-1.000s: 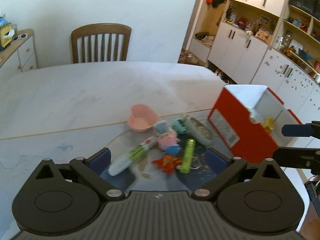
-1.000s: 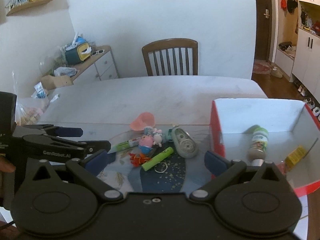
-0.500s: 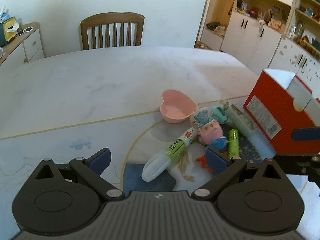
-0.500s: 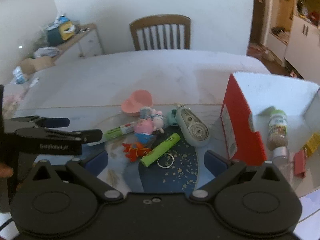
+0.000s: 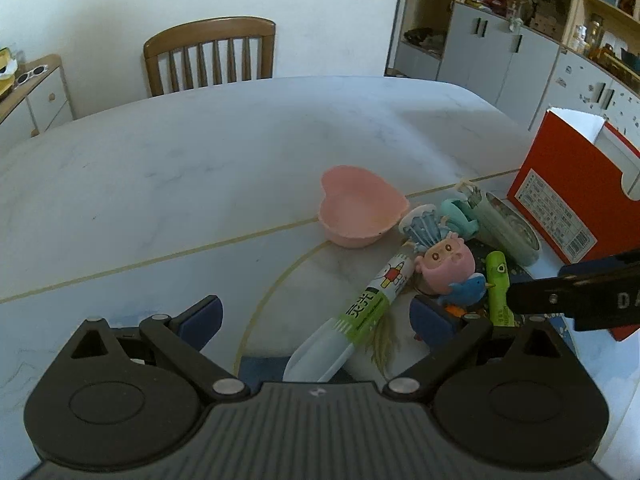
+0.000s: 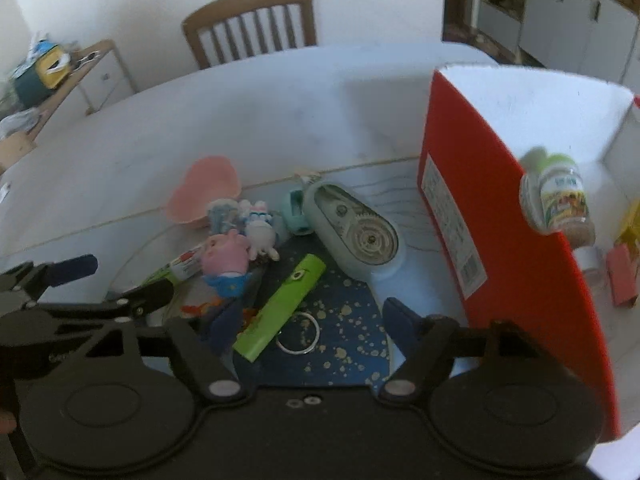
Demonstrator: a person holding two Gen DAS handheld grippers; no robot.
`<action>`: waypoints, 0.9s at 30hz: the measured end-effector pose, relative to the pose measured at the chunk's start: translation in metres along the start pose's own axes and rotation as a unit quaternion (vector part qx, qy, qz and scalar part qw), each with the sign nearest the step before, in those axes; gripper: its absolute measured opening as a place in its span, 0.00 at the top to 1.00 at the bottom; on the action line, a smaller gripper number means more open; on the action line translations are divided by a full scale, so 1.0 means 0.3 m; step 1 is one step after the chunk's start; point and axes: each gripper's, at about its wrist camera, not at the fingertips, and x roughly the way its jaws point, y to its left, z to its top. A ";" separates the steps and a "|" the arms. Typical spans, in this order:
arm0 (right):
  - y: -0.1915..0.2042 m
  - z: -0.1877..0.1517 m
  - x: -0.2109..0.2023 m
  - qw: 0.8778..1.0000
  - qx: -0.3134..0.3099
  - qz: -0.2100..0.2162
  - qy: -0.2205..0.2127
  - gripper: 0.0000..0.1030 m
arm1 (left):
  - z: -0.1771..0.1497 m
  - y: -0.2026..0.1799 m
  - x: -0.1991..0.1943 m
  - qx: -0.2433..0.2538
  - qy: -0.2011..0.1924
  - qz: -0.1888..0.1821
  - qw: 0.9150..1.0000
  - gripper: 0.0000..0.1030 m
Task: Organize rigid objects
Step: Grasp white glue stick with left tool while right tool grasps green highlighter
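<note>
Both tools have dropped closer to the pile of small things since the earlier frames, and the red box now fills more of the right wrist view.

Left wrist view: the left tool stands wide apart with nothing clamped. The white and green glue pen lies slantwise in its gap, probably the thing it is lined up for, since the pen lies clear at the pile's near edge. One pad sits just beside the pink pig figure, which lies against the pen's cap end. Behind them the pink heart dish rests on the bare worktop, and the red box waits at the right as the likely place for everything. The right tool's dark fingers reach in from the right edge, over the green tube.

Right wrist view: the right tool has just been closing. Its jaws are partly apart, and the green tube with its key ring lies between them, though blur makes it hard to say whether a pad touches it yet. The slanting approach suits the tube's long sides. The pale green tape dispenser lies near the box's red wall. Inside the box lie a spice jar and a small red packet, so sorting looks partly done.
</note>
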 end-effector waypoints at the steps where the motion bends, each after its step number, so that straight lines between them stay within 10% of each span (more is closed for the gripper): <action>1: 0.002 0.000 0.008 1.000 0.001 -0.002 0.002 0.33 | 0.001 -0.001 0.004 0.003 -0.001 -0.002 1.000 0.04; 21: 0.043 0.019 0.064 0.999 -0.026 -0.011 0.015 0.84 | 0.008 -0.101 0.033 0.073 0.008 -0.025 0.997 0.71; 27: 0.045 0.017 0.057 0.999 -0.039 -0.013 0.012 0.85 | 0.012 -0.117 0.026 0.060 0.018 -0.034 0.997 0.83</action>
